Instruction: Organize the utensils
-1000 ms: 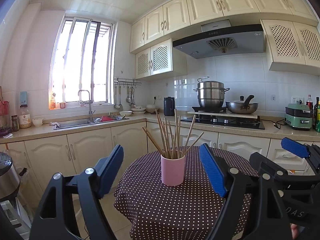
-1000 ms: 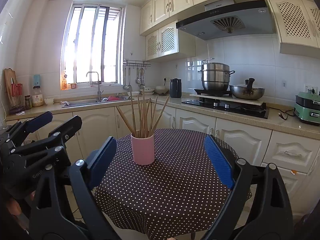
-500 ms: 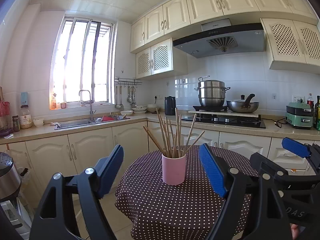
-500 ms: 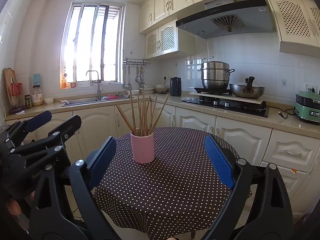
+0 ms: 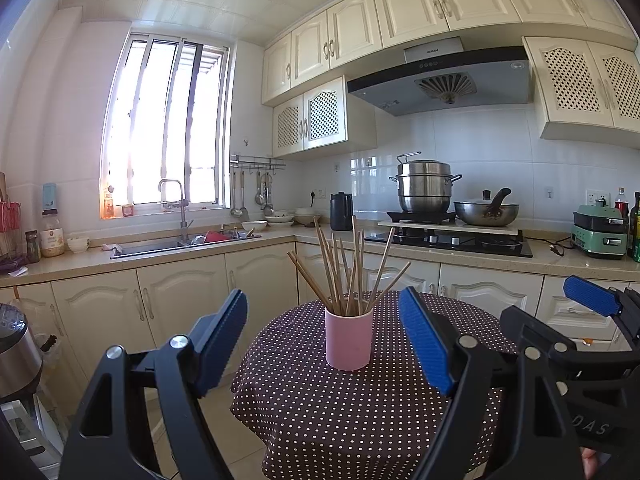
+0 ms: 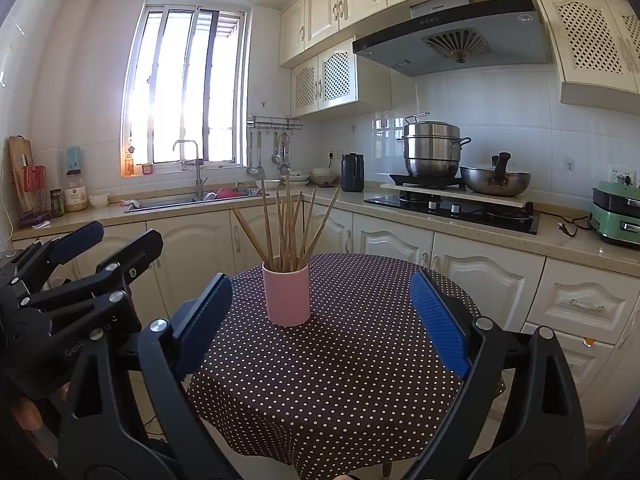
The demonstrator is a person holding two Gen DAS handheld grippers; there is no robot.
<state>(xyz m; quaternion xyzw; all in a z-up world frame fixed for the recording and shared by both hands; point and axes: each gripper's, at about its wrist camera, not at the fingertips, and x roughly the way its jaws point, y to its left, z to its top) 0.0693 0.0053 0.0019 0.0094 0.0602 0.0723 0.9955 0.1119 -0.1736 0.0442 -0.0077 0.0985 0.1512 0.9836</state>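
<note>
**Operator:** I'll start at my own hands. My left gripper has its jaws spread wide with nothing between the pads. My right gripper is the same, wide apart and empty. Both point almost level over the near edge of the desk, side by side, and neither touches anything.

**Observer:** And the things you're meant to sort?

**Operator:** A pink cup stands upright on the dotted cloth, towards the far side, well ahead of both grippers. A bunch of wooden chopsticks sticks out of it, fanned loosely, tips leaning every way. From the left wrist camera the same cup sits nearly centred between my blue pads, with the chopsticks splayed above the rim.

**Observer:** How do you expect them to handle?

**Operator:** The sticks look thin, stiff and very light, so I'd guess they pivot or slide if pinched near one end. I'd take one about the middle of its exposed length, above the rim, where it stands clear of its neighbours; the outermost leaning ones look easiest to single out.

**Observer:** And the cup?

**Operator:** Smooth-sided, probably ceramic or plastic, I can't tell which. It seems light enough to tip if a stick drags against the rim, and the cloth may shift under it. I'd steady it with one gripper across its body, low down, while the other draws sticks straight up.
</note>
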